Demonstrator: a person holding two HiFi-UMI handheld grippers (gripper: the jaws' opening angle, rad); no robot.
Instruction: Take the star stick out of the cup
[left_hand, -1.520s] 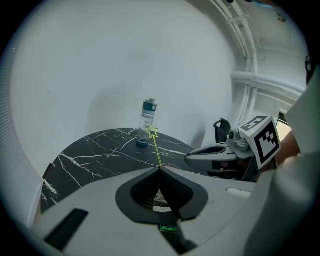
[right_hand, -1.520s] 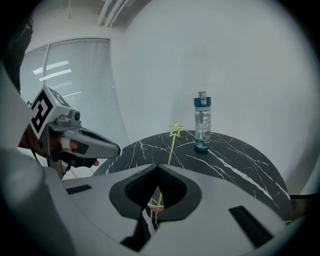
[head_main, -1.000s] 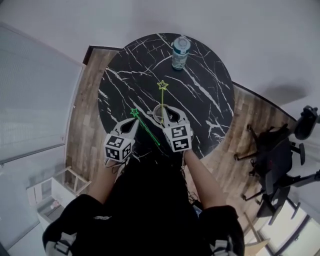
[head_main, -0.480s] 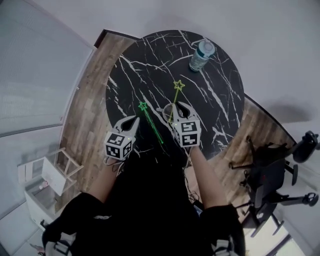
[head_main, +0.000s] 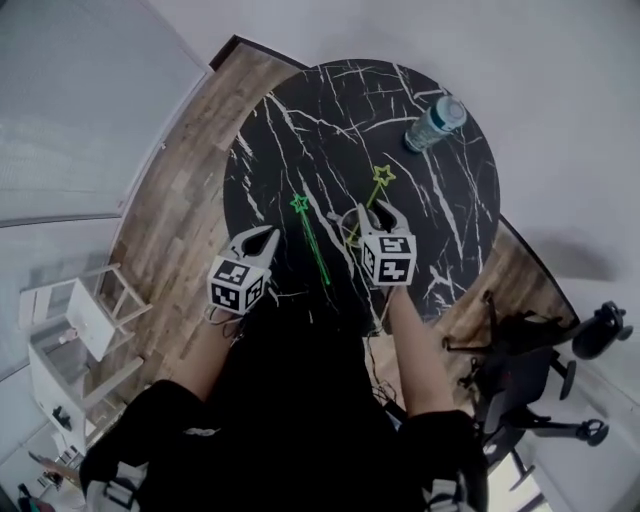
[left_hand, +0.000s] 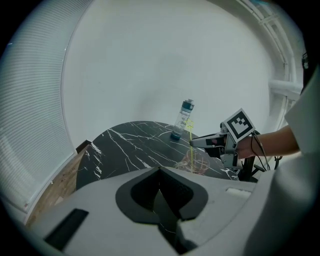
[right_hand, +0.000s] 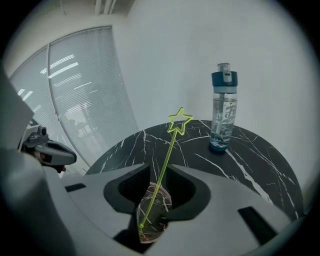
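Now: right gripper (right_hand: 157, 175) clamped on clear cup (right_hand: 152, 217), held between its jaws. Yellow star stick (right_hand: 167, 157) stands tilted in the cup, star well ahead of the jaws. Water bottle (right_hand: 223, 107) farther ahead, right, on marble table (head_main: 300, 120). Left gripper (left_hand: 160, 175) jaws together, nothing between. Green star stick (head_main: 312, 243) lies between both grippers.

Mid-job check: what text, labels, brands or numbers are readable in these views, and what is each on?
Water bottle: faint print on its clear body, too blurred to read.
Left gripper and right gripper: marker cubes show only black-and-white square patterns, no letters or numbers.
Cup, star stick, table: no text visible.
So nothing can be quoted.
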